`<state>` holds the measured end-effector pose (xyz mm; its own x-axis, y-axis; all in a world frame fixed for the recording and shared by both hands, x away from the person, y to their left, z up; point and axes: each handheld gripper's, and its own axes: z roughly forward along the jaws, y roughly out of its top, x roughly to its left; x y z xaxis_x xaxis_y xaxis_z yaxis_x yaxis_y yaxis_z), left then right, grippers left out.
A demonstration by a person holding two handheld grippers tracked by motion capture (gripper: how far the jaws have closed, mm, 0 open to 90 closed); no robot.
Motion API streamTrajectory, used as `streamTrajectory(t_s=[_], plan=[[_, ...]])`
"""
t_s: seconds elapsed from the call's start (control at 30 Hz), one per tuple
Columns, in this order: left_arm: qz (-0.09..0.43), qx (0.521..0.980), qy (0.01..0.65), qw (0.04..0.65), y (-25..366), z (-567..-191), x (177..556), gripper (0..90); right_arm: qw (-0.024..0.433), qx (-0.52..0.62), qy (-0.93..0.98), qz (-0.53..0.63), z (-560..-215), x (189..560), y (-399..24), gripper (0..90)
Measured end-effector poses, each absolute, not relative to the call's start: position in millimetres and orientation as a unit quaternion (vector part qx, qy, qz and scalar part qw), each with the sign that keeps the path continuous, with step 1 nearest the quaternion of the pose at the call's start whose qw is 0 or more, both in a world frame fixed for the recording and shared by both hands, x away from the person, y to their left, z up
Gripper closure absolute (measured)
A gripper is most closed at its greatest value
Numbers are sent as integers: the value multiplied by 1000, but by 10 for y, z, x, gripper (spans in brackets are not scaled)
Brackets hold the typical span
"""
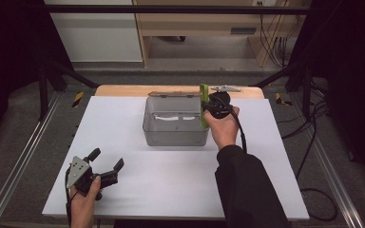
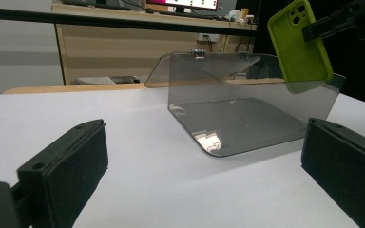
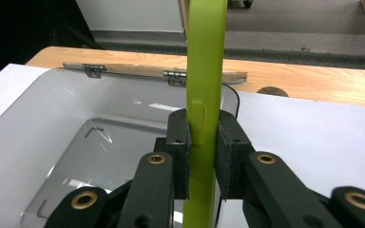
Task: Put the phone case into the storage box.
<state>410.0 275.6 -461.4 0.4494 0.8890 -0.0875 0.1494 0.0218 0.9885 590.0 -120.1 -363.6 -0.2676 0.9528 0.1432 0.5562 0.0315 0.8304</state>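
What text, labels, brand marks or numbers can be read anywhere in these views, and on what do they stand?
None can be read.
Green phone case: no lettering shows on it.
Clear box: plain, no label.
Monitor at the back, in the left gripper view: bright patches, too small and blurred to read.
Pale plate on the cabinet in the high view: too small to tell if it bears text.

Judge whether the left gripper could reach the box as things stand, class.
Probably yes. The left gripper stands open at the near left of the table, and only bare white surface lies between it and the box. The right gripper holds the green case at the box's right edge.
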Motion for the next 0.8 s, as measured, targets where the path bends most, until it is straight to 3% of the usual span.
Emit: streamTrajectory(t_s=[0.8], plan=[[317, 621, 416, 584, 2759, -4615, 4106, 14, 235, 563, 685, 397, -3742, 5914, -1157, 778]])
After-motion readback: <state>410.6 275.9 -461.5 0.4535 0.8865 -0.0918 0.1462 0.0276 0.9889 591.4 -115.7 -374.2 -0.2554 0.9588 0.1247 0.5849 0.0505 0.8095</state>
